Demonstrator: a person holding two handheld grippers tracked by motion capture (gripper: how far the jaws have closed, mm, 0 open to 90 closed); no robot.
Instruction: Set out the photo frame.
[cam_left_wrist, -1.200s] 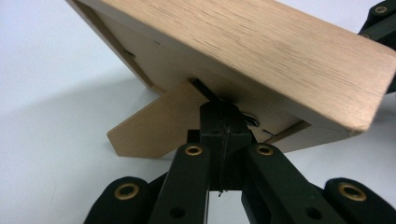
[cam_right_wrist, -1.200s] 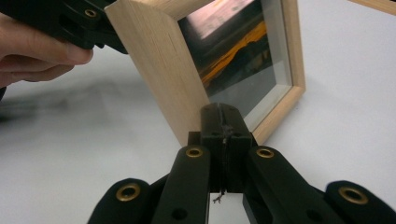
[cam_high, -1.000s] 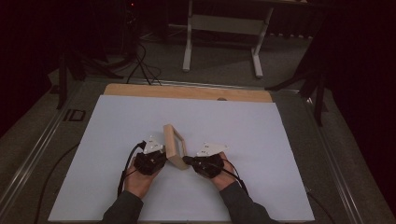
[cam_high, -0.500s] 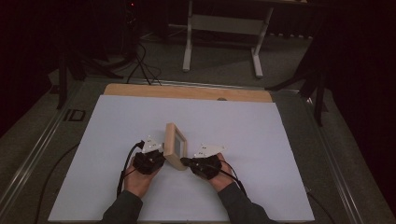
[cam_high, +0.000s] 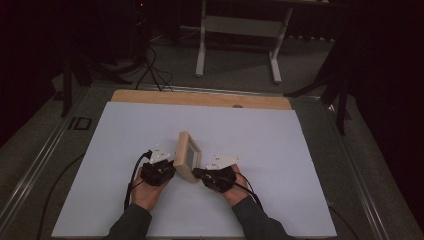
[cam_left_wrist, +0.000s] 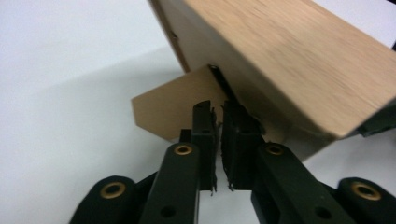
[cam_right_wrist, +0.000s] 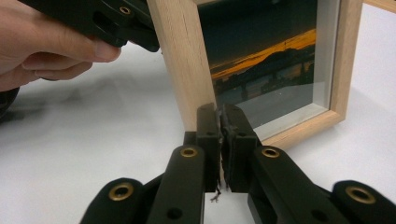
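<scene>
Frame of pale wood (cam_high: 187, 156) stands near the middle of the white worktop (cam_high: 300, 165), toward my side, on its lower edge and leaning slightly; I see its glazed face turned to the right in the high view. The picture behind the glass (cam_right_wrist: 275, 60) shows a dark landscape under an orange sky.

Left gripper (cam_high: 159, 171) sits just left of the frame, held in the left hand (cam_high: 145, 192). In the left gripper view its fingers (cam_left_wrist: 205, 135) are drawn nearly together, with only a thin gap between the pads. The tips lie against the back of the frame, beside a brown cardboard flap (cam_left_wrist: 163, 109) that juts from the back panel near a dark slot. I cannot tell whether anything is pinched between them.

Right gripper (cam_high: 216, 176) sits just right of the frame, held in the right hand (cam_high: 235, 192). In the right gripper view its fingers (cam_right_wrist: 208, 128) are likewise almost closed, a narrow slit between the pads. The tips touch the near bottom corner of the frame, where the wooden border meets the glass. I cannot confirm a hold on the frame there. The left hand and its black gripper body appear at the upper left of that view, behind the frame.

A wooden strip (cam_high: 200, 98) runs along the far edge of the worktop.
</scene>
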